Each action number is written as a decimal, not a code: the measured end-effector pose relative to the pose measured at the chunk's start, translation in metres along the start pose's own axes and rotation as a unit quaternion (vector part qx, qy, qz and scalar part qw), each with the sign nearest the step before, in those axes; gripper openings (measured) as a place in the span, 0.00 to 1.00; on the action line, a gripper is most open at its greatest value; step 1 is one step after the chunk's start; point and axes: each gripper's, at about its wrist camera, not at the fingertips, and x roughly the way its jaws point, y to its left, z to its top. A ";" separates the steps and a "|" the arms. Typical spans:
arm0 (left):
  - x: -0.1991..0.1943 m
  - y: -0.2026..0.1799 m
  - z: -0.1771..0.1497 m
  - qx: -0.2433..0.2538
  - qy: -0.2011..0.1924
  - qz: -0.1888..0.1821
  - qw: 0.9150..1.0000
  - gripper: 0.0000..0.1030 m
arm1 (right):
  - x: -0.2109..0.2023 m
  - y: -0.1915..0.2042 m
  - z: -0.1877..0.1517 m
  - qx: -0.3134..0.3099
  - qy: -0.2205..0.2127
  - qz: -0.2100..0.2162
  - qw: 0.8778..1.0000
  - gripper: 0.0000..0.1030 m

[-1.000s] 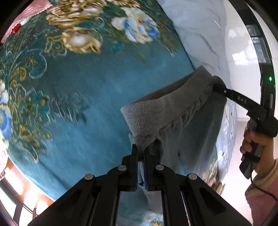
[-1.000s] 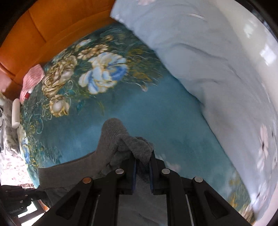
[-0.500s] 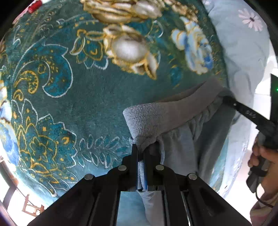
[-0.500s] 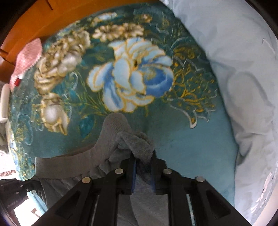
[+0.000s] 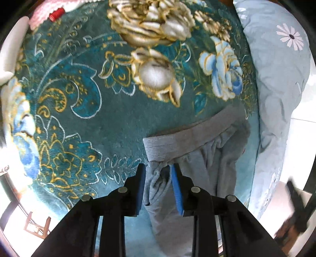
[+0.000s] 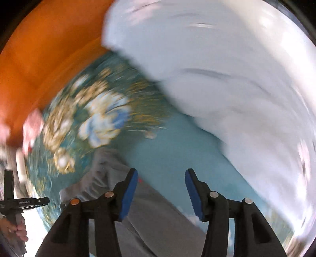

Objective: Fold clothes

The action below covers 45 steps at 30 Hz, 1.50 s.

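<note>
Grey trousers (image 5: 193, 158) with a ribbed waistband lie flat on a teal flowered blanket (image 5: 79, 98). My left gripper (image 5: 158, 174) is open, its blue pads on either side of the cloth just below the waistband's left end. My right gripper (image 6: 161, 178) is open and empty, raised above the trousers (image 6: 110, 178), which lie to its lower left. The right wrist view is blurred by motion. The left gripper also shows at the left edge of the right wrist view (image 6: 47, 200).
A pale blue quilt (image 5: 276, 89) with a flower print lies along the blanket's right side and fills the upper right of the right wrist view (image 6: 227, 79). An orange wooden headboard (image 6: 43, 55) stands beyond. A pink cloth (image 5: 51, 9) lies at the far left corner.
Both grippers lowered the trousers' waistband onto the blanket and opened, letting it go. The right gripper has pulled back and up, moving fast.
</note>
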 end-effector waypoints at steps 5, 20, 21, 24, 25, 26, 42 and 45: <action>-0.001 -0.043 -0.016 0.037 -0.001 -0.008 0.999 0.27 | -0.060 -0.134 -0.095 0.190 0.001 -0.045 0.981 0.54; 0.005 -0.194 -0.192 0.190 0.012 0.033 0.981 0.33 | -0.101 -0.346 -0.388 0.475 0.014 -0.024 0.879 0.54; 0.004 -0.199 -0.200 0.194 0.012 0.038 0.980 0.33 | -0.088 -0.351 -0.405 0.490 0.021 -0.009 0.871 0.54; 0.005 -0.212 -0.219 0.203 0.011 0.051 0.978 0.33 | -0.052 -0.357 -0.442 0.527 0.042 0.030 0.848 0.54; 0.005 -0.218 -0.224 0.208 0.008 0.056 0.976 0.33 | -0.041 -0.356 -0.451 0.538 0.050 0.043 0.841 0.54; 0.002 -0.221 -0.228 0.210 0.005 0.059 0.976 0.33 | -0.029 -0.355 -0.458 0.547 0.056 0.057 0.833 0.54; -0.008 -0.202 -0.229 0.143 -0.016 0.088 0.986 0.34 | 0.015 -0.343 -0.455 0.625 0.020 0.140 0.768 0.10; -0.013 -0.193 -0.225 0.129 -0.018 0.087 0.988 0.34 | -0.021 -0.354 -0.417 0.591 -0.053 0.148 0.791 0.09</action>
